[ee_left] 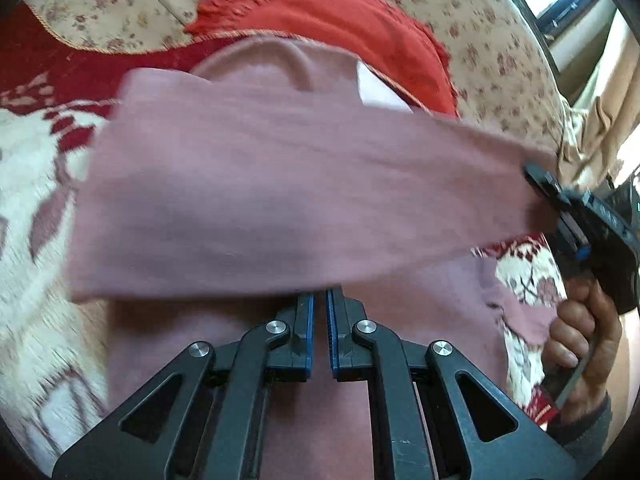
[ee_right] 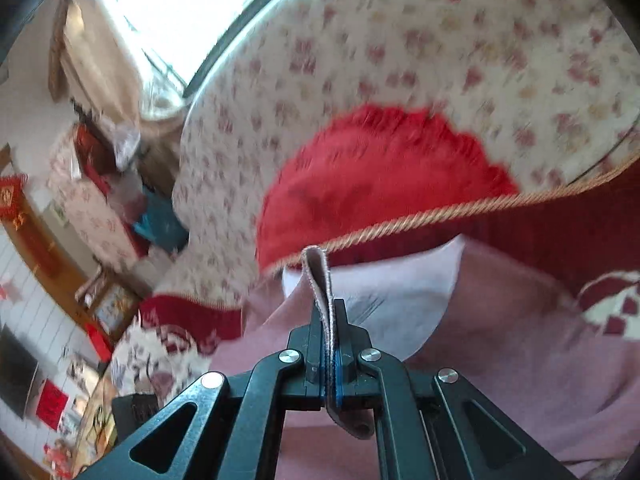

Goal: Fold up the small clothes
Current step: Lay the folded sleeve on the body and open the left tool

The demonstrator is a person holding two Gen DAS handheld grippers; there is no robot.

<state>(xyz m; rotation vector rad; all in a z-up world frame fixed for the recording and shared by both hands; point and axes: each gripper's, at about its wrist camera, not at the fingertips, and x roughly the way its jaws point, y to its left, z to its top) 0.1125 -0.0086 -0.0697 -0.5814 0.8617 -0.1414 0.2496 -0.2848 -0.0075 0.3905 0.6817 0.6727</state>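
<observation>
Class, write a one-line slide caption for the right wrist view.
Right gripper shut on the pink garment's edge, lifting it before a red cushion.

Black hand-held gripper [ee_left: 319, 300], blue pads, grey sleeve [ee_left: 588, 428]

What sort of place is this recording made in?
Most likely a home living room: a sofa with flowered covers, a curtained window, and red paper decorations on the wall. The pink garment lies on the sofa seat.
</observation>
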